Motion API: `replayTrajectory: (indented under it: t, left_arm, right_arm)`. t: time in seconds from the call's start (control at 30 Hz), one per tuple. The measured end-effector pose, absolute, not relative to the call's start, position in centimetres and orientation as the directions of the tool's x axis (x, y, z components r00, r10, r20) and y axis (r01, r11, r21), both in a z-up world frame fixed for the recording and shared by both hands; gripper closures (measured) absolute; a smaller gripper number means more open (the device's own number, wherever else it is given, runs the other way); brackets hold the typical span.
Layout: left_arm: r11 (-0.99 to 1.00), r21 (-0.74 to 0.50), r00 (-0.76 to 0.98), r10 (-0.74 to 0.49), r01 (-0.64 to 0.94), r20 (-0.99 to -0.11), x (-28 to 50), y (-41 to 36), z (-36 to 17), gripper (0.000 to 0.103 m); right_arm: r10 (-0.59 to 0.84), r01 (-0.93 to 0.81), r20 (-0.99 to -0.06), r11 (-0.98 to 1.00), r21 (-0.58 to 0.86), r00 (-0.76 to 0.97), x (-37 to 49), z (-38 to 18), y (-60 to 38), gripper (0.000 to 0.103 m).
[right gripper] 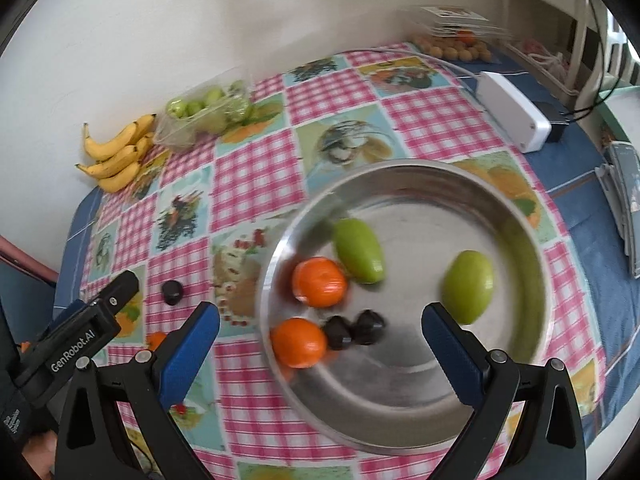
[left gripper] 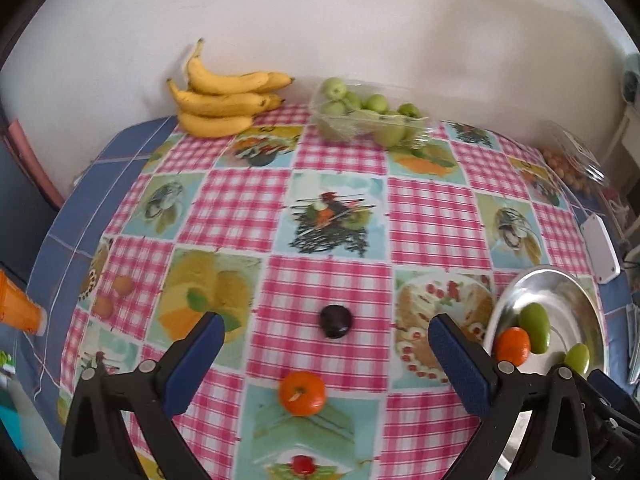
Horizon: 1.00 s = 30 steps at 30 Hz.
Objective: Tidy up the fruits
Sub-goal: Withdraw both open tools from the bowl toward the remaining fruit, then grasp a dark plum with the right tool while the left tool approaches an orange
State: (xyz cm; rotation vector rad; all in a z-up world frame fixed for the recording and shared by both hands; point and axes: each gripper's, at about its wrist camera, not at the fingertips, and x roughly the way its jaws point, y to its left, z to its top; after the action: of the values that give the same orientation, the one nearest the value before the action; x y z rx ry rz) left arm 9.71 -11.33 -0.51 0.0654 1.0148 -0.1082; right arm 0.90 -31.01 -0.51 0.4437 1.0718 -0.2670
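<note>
A dark plum (left gripper: 335,321) and an orange (left gripper: 302,393) lie on the checked tablecloth, between the spread fingers of my left gripper (left gripper: 326,336), which is open and empty. The steel bowl (right gripper: 400,412) holds two oranges (right gripper: 319,281), two green fruits (right gripper: 468,286) and two dark plums (right gripper: 354,332). My right gripper (right gripper: 320,332) hovers open over the bowl's near side, holding nothing. The same bowl (left gripper: 560,284) shows at the right of the left wrist view. The loose plum (right gripper: 173,293) also appears left of the bowl.
Bananas (left gripper: 224,100) and a clear tray of green fruit (left gripper: 368,116) sit by the back wall. A white box (right gripper: 516,116) and a pack of small orange fruit (right gripper: 452,50) stand at the far right. An orange object (left gripper: 18,308) juts in at left.
</note>
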Motion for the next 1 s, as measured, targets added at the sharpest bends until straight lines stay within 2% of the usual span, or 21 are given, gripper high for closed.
replayTrajectory:
  t: [0.4, 1.0]
  left_arm:
    - [0.999, 0.025, 0.494, 0.031, -0.020, -0.869, 11.0, -4.9, -1.5, 0.000]
    - [0.992, -0.081, 0.388, -0.038, -0.094, -0.921, 12.1, -1.5, -5.0, 0.000]
  right_arm:
    - [0.062, 0.308, -0.892, 0.926, 0.219, 0.449, 4.1, -1.2, -24.5, 0.002]
    - [0.117, 0.247, -0.910, 0.942, 0.229, 0.397, 6.3, -3.3, -20.0, 0.002]
